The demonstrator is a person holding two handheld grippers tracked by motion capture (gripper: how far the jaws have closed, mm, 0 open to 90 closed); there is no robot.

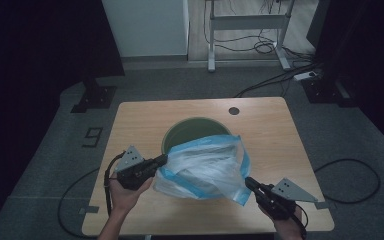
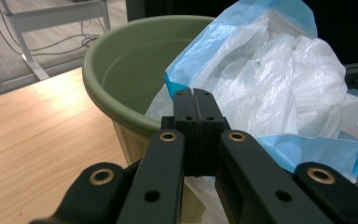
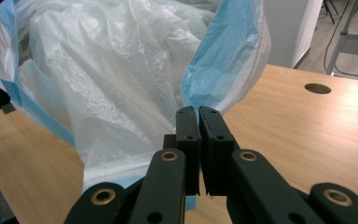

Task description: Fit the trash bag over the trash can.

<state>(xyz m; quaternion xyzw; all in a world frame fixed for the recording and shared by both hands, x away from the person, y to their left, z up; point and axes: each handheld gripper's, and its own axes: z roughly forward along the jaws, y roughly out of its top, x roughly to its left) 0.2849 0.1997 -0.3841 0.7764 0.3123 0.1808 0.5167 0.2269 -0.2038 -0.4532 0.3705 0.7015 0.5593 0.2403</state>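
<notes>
A round green bin (image 1: 190, 127) (image 2: 121, 60) stands in the middle of the wooden table (image 1: 270, 125). A white plastic bag with a blue rim (image 1: 205, 167) (image 2: 279, 88) (image 3: 98, 79) hangs crumpled over the bin's near side, stretched between both grippers. My left gripper (image 1: 162, 159) (image 2: 196, 100) is shut, its jaws pinching the bag's blue edge beside the bin's rim. At the bag's near right corner, my right gripper (image 1: 248, 181) (image 3: 198, 116) is shut on the blue rim, low over the table. A hand holds each gripper.
A dark cable hole (image 1: 234, 110) (image 3: 317, 88) sits near the table's far edge. Beyond the table are a white desk frame (image 1: 247, 22), floor cables (image 1: 275, 80), a white cabinet (image 1: 145, 25) and a black stand base (image 1: 92, 97).
</notes>
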